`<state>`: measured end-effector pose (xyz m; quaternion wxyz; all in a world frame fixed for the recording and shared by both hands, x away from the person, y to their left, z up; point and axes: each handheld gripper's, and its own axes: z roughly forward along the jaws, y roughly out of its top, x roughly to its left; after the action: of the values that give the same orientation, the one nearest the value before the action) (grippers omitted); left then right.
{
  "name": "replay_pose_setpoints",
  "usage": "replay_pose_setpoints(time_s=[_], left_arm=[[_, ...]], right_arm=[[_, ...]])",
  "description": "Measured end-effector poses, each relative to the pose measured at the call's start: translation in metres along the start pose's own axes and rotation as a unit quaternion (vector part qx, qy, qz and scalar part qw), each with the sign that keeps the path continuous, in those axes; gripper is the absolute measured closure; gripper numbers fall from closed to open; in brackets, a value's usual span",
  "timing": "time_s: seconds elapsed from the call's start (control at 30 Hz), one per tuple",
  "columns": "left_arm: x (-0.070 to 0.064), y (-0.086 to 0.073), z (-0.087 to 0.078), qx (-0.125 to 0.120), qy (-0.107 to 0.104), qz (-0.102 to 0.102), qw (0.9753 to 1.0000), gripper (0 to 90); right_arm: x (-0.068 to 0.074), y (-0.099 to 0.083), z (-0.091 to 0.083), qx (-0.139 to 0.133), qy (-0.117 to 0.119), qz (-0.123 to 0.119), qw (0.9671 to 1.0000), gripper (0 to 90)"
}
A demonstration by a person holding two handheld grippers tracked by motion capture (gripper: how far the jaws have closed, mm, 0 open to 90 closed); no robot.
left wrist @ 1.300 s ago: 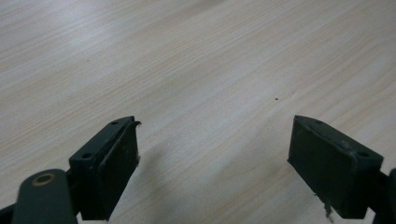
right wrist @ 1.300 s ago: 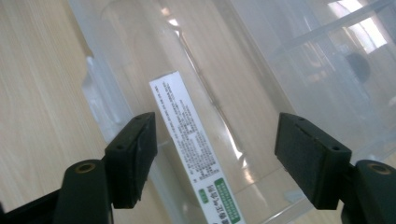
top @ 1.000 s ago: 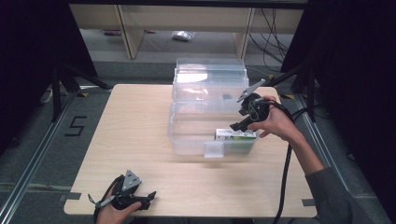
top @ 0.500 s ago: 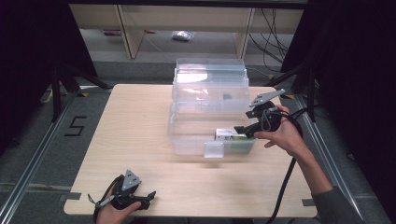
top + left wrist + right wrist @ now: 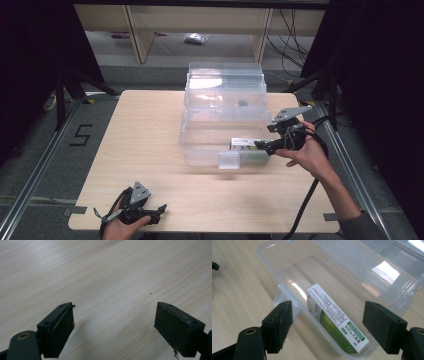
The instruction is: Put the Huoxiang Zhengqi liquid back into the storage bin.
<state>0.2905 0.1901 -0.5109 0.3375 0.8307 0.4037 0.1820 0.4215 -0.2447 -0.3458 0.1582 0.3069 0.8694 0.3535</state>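
Note:
A clear plastic box (image 5: 210, 145) stands on the wooden table with its lid (image 5: 225, 82) swung open behind it. A green and white carton (image 5: 250, 148) lies inside along the box's right front wall, seen up close as the carton (image 5: 337, 320) in the right gripper view. My right gripper (image 5: 262, 145) hovers open at the box's right side, just above the carton, with nothing between its jaws (image 5: 328, 325). My left gripper (image 5: 157, 210) rests open near the table's front left edge, its jaws over bare wood (image 5: 115, 322).
The box's front latch tab (image 5: 229, 160) sticks out toward me. A cable (image 5: 305, 210) trails from the right gripper off the front edge. Metal floor rails (image 5: 30, 175) flank the table, and a shelf unit (image 5: 200, 25) stands behind it.
The right gripper has moved from above the box's right rear down and toward me, ending beside the carton. The left gripper has stayed put.

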Motion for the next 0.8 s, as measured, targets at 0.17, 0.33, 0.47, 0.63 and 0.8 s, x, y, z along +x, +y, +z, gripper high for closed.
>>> replay_pose_setpoints(time_s=[0.17,0.33,0.47,0.63,0.8], left_arm=[[0.000,0.000,0.000,0.003,0.001,0.002,1.0000,15.5],[0.000,0.000,0.000,0.001,0.000,0.005,1.0000,15.4],[0.000,0.000,0.000,0.002,0.001,0.006,1.0000,15.4],[0.000,0.000,0.000,0.001,0.000,0.002,1.0000,15.4],[0.000,0.000,0.000,0.000,-0.001,0.000,1.0000,15.4]], right_arm=[[0.003,-0.005,0.000,0.008,-0.005,0.001,1.0000,24.5],[0.006,-0.011,-0.002,0.003,-0.008,0.011,0.9999,24.3],[0.009,-0.017,-0.002,0.001,-0.011,0.009,0.9999,24.3],[0.016,-0.023,0.000,-0.003,-0.008,0.007,0.9999,24.4],[0.025,-0.033,0.003,0.006,-0.005,0.025,0.9996,24.3]])
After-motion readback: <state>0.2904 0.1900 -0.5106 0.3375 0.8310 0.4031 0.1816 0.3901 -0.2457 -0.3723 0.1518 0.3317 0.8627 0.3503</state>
